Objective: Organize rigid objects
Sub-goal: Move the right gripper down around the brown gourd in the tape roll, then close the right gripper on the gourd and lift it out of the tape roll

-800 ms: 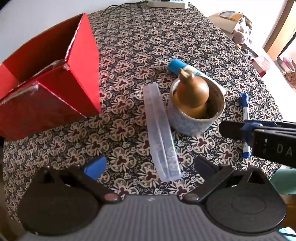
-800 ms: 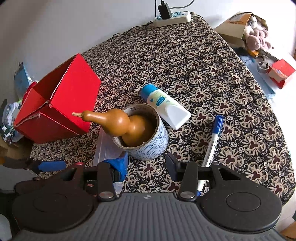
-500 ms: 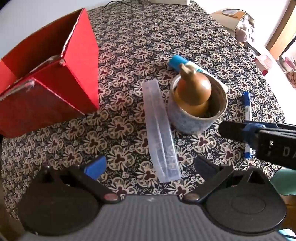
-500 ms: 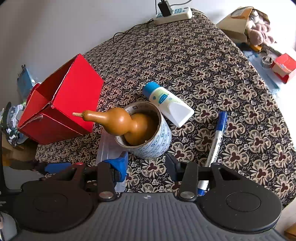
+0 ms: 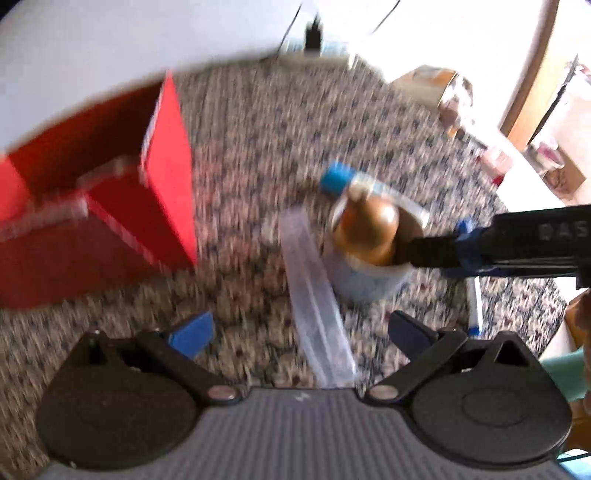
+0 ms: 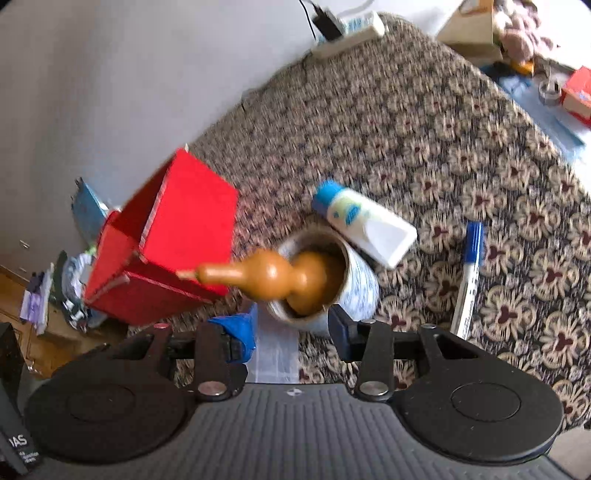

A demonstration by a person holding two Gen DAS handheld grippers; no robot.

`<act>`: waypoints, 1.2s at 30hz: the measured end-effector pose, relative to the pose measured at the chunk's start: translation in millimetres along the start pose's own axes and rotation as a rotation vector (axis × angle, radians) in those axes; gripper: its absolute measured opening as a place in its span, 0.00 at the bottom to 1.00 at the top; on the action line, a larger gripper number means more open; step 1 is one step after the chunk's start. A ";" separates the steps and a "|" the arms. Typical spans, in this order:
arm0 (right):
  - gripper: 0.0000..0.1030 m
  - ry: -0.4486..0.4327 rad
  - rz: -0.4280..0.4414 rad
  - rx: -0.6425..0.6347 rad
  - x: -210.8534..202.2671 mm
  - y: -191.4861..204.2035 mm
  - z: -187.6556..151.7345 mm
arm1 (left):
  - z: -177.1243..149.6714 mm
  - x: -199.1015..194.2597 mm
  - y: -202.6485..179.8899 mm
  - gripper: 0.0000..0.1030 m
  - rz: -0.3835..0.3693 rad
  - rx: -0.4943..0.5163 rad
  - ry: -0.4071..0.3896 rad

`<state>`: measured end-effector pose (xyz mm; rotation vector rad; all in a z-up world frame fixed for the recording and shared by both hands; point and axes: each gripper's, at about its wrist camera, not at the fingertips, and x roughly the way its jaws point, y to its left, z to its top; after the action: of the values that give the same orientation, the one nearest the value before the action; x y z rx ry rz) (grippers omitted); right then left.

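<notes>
A brown gourd (image 6: 273, 275) leans out of a patterned round cup (image 6: 356, 291) on the flowered tablecloth (image 6: 424, 122). My right gripper (image 6: 290, 332) is open, its fingers on either side of the cup's near edge, pads not pressing. In the blurred left wrist view that gripper (image 5: 413, 253) reaches in from the right, level with the cup (image 5: 369, 280) and the gourd (image 5: 369, 232). My left gripper (image 5: 299, 330) is wide open above a clear plastic case (image 5: 314, 295). A white bottle with a blue cap (image 6: 364, 225) and a blue marker (image 6: 469, 273) lie nearby.
An open red box (image 6: 177, 236) (image 5: 110, 206) stands left of the cup. A power strip (image 6: 347, 33) lies at the table's far edge. Cardboard boxes and clutter (image 6: 498, 33) sit beyond the right edge, more clutter (image 6: 66, 291) on the floor at left.
My right gripper has moved forward, so the cup's near edge now lies between its fingers. The left wrist view has swung upward and blurred; the objects stayed put.
</notes>
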<state>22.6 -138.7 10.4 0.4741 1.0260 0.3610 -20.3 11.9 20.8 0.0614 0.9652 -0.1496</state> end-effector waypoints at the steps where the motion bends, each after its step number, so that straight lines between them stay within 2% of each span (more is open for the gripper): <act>1: 0.25 -0.011 0.013 0.004 -3.5 -0.2 2.5 | 1.4 -5.3 -3.3 0.97 -0.015 0.014 -0.051; 4: 0.25 -0.030 0.062 0.068 -9.0 -4.6 12.3 | 7.2 -9.9 -11.2 0.97 -0.071 0.072 -0.118; 6: 0.25 -0.046 0.079 0.134 -9.2 -11.4 18.6 | 11.0 -8.0 -17.9 0.97 -0.093 0.117 -0.136; 8: 0.25 -0.060 0.079 0.158 -8.8 -12.7 22.1 | 12.9 -8.8 -18.9 0.97 -0.144 0.115 -0.154; 13: 0.25 -0.065 0.077 0.146 -5.0 -9.6 26.8 | 21.3 4.8 -19.1 0.97 -0.165 0.129 -0.154; 14: 0.25 -0.056 0.083 0.149 -1.6 -8.4 28.4 | 25.0 12.6 -25.0 0.97 -0.143 0.150 -0.155; 17: 0.25 -0.034 0.100 0.160 4.3 -10.7 31.4 | 26.6 16.5 -30.4 0.95 -0.159 0.147 -0.163; 20: 0.25 -0.011 0.106 0.166 10.8 -12.2 33.0 | 26.5 21.3 -33.6 0.83 -0.165 0.171 -0.160; 22: 0.25 0.004 0.114 0.171 16.7 -13.3 34.9 | 25.2 28.1 -32.0 0.64 -0.171 0.185 -0.143; 24: 0.25 0.019 0.120 0.177 20.9 -15.6 35.0 | 25.1 37.3 -30.8 0.57 -0.171 0.185 -0.115; 29: 0.25 0.048 0.127 0.180 31.9 -18.1 35.5 | 27.0 48.2 -30.2 0.53 -0.177 0.171 -0.092; 30: 0.24 0.048 0.123 0.168 32.0 -16.8 36.5 | 27.0 49.7 -32.7 0.41 -0.173 0.179 -0.092; 31: 0.24 0.046 0.119 0.153 31.8 -15.5 37.8 | 26.8 50.9 -35.5 0.37 -0.165 0.187 -0.087; 36: 0.19 0.033 0.121 0.126 28.1 -12.9 42.8 | 28.4 46.9 -36.3 0.37 -0.159 0.190 -0.105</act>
<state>74.4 -144.4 1.7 0.6471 1.0582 0.4143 23.5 -32.0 -1.1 0.1498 0.8489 -0.3872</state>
